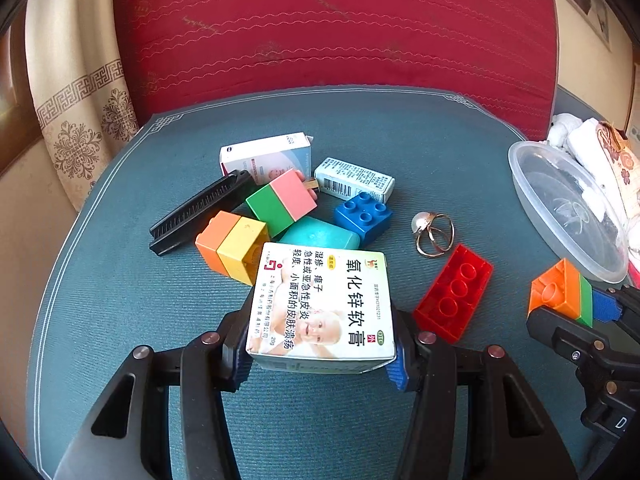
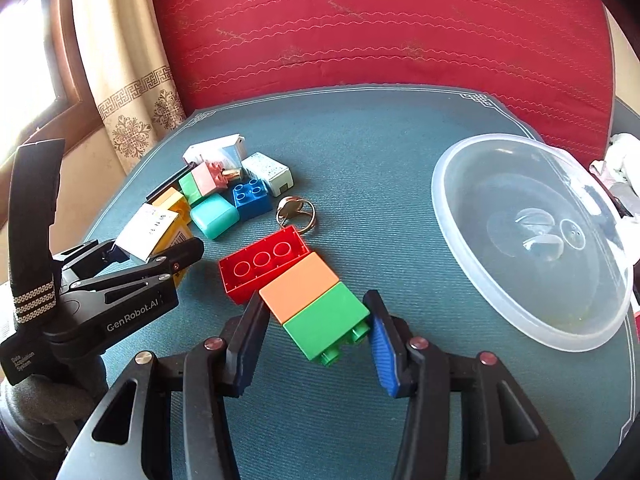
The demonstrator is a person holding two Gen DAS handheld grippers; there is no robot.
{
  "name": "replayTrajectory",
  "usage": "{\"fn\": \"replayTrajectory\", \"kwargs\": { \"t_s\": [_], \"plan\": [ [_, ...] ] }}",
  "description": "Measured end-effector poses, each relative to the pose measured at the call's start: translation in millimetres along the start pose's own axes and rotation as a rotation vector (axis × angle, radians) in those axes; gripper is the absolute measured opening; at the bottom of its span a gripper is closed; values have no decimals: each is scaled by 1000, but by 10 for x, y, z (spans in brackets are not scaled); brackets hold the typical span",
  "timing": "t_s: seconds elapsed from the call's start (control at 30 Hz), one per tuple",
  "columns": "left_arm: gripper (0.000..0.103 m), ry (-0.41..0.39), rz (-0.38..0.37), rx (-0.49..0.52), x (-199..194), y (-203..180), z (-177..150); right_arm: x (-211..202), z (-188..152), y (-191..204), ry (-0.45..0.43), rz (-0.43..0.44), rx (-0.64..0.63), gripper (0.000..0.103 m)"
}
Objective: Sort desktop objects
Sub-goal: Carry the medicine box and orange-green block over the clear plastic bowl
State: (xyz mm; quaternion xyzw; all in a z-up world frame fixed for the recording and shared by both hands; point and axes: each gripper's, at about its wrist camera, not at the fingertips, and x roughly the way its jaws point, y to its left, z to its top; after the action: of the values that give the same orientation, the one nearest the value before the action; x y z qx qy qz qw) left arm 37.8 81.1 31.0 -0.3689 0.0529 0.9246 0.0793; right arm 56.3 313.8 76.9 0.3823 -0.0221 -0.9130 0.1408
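right gripper [image 2: 316, 320]: closed around the orange-and-green block [image 2: 316, 304]; both pads press its sides, the orange half pointing away from the hand and the green half, studs down-near, toward it.
block's long axis: runs near-to-far along the fingers, tilted a little to the left at its far end.
block's neighbours: its orange end sits just beside, perhaps touching, the red brick [image 2: 264, 262], which lies on the teal mat [image 2: 360, 152] with its hollow underside up.
clear bowl [image 2: 532, 240]: to the right and slightly far of the right gripper, empty apart from reflections, near the mat's right edge. By my reading it is the likely drop spot for blocks; the move would be a swing rightward.
nearer hand to bowl: the right one, clearly.
left gripper [image 1: 320, 340]: clamped on the white ointment box [image 1: 320, 300], printed face up, long axis across the fingers.
box's position: near-left of the pile, over the mat.
pile beyond: orange-yellow block [image 1: 232, 246], green-pink block [image 1: 282, 204], teal case [image 1: 320, 234], blue brick [image 1: 364, 216], black comb [image 1: 200, 212], two small medicine boxes far behind, a ring pair [image 1: 434, 234] to the right.
risk, as judgement: the lifted block's orange end could drag the red brick along if they are touching.
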Motion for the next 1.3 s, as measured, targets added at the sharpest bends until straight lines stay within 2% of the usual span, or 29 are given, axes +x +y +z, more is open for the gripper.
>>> {"fn": "replayTrajectory", "kwargs": {
  "t_s": [0.33, 0.7, 1.3],
  "plan": [
    [56, -35, -5, 54, -164, -244, 127, -217, 34, -307, -54, -22, 46, 53],
    [56, -54, -40, 147, -205, -781, 281, -484, 62, -821, -125, -90, 130, 52],
    [56, -66, -175, 250, -164, -1683, 563, -669, 55, -1587, -161, -206, 241, 53]
  ]
}}
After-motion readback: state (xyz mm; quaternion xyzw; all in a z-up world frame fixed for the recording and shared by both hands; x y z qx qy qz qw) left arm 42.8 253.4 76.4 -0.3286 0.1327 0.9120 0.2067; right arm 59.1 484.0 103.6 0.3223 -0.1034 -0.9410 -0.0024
